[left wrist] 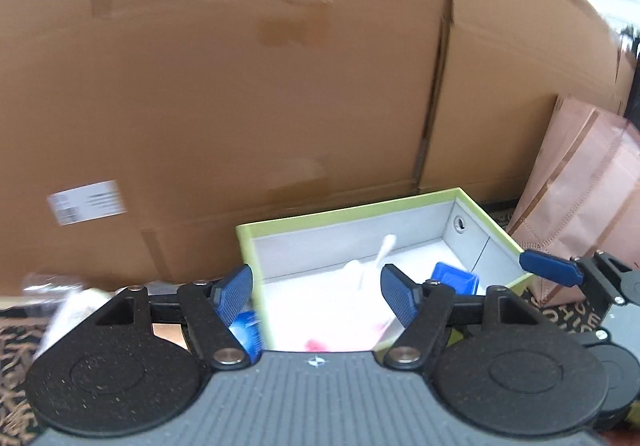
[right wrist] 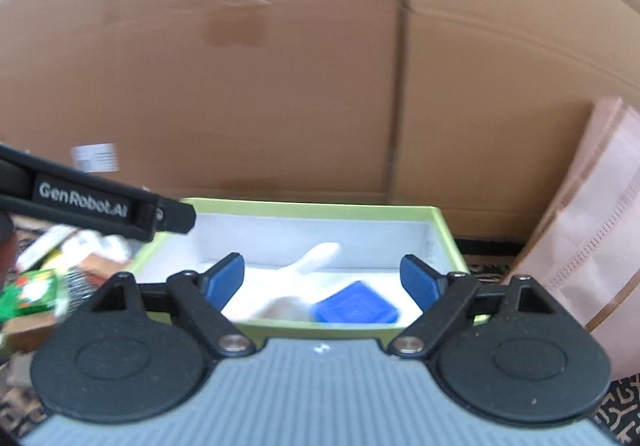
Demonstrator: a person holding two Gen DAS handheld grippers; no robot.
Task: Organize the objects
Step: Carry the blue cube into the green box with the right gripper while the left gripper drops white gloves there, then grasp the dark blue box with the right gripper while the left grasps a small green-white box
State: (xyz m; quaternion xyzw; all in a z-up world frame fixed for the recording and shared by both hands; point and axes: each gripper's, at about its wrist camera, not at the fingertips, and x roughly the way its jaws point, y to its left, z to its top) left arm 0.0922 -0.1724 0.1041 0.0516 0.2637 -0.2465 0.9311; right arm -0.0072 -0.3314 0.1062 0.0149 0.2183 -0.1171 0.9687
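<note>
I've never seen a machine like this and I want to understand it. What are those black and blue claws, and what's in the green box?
They are two hand-held grabbers, one in each of a person's hands, each with a small camera looking out along its two blue-padded fingers. One picture comes from the left gripper, the other from the right gripper. Both claws stand open and hold nothing. In front of them sits an open green-rimmed cardboard box with a white inside. In it lie a square blue plastic lid and a soft white thing too blurry to name. Behind stands a big brown cardboard carton, with a pink paper bag to the right and a blurry pile of small packets to the left.
</note>
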